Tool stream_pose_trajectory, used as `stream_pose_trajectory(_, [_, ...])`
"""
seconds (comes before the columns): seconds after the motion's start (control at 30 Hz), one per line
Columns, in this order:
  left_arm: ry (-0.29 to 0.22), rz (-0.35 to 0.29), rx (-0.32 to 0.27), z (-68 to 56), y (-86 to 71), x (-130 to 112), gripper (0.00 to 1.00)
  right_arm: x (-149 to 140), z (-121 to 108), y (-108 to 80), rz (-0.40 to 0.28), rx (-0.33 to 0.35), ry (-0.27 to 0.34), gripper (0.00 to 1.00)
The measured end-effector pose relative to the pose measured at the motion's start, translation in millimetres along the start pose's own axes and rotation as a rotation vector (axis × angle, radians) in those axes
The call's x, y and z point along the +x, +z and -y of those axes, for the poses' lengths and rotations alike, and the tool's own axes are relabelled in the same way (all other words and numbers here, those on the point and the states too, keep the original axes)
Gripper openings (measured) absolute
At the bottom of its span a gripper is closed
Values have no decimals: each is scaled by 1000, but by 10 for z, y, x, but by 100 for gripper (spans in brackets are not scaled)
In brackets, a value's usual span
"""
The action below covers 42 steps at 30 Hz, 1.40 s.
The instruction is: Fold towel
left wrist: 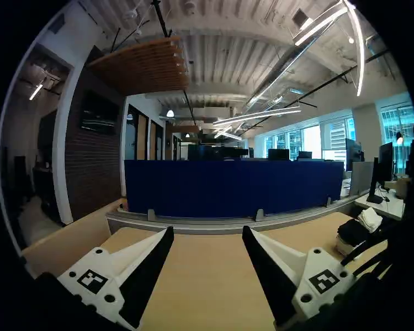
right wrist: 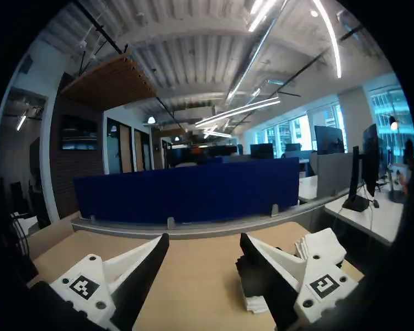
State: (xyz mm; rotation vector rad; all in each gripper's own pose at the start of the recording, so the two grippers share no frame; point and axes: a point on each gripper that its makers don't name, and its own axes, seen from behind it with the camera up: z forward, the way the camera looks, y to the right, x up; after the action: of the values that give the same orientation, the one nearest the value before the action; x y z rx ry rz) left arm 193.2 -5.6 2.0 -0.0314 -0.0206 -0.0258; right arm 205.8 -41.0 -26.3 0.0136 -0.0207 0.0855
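Folded towels, black and white, lie in a stack [left wrist: 361,226] at the right edge of the wooden table [left wrist: 207,276] in the left gripper view. My left gripper [left wrist: 207,230] hovers open over bare tabletop, nothing between its fingers. In the right gripper view the same kind of stack [right wrist: 320,244] sits close on the right, partly hidden behind my right finger, with a black towel [right wrist: 250,276] and white layers under it. My right gripper [right wrist: 204,237] is open too, holding nothing, its right finger just beside the stack.
A blue partition [left wrist: 229,187] runs along the table's far edge on a grey rail [right wrist: 207,227]. Desks with monitors [right wrist: 367,165] stand to the right. A brick wall [left wrist: 91,171] and a doorway are at the left.
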Motion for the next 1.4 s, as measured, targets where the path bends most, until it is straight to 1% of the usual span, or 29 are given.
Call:
stream_pose_trajectory(0.1, [-5, -9, -6, 4, 3, -92, 92, -25, 39, 12, 5, 10, -6, 100])
stream_pose_trajectory(0.23, [-11, -10, -1, 14, -2, -255, 92, -74, 95, 27, 11, 26, 2, 100])
stream_pose_trajectory(0.4, [-14, 0, 9, 52, 7, -564, 92, -139, 133, 64, 21, 45, 7, 100])
stream_pose_trajectory(0.47, [-13, 7, 14, 74, 17, -687, 92, -173, 130, 80, 36, 50, -9, 100])
stream_pose_trajectory(0.63, [-28, -3, 23, 122, 23, -900, 92, -205, 113, 134, 68, 44, -72, 100])
stream_pose_trajectory(0.77, [-52, -10, 26, 175, 47, -1070, 92, -203, 172, 191, 72, 40, -113, 100])
stream_pose_trajectory(0.87, [-60, -11, 43, 217, 66, -1209, 92, -225, 247, 241, 75, 41, -126, 100])
stream_pose_trajectory(0.97, [-62, -14, 49, 212, 76, -1333, 92, -258, 308, 277, 77, 41, -126, 100])
stream_pose_trajectory(1.07, [-56, -16, 52, 207, 75, -1445, 92, -288, 320, 297, 75, 39, -121, 100])
stream_pose_trajectory(1.23, [-52, -17, 53, 183, 60, -1635, 92, -340, 288, 311, 69, 27, -110, 100])
stream_pose_trajectory(1.4, [-58, -17, 47, 128, 48, -1796, 92, -405, 270, 315, 67, 19, -100, 100])
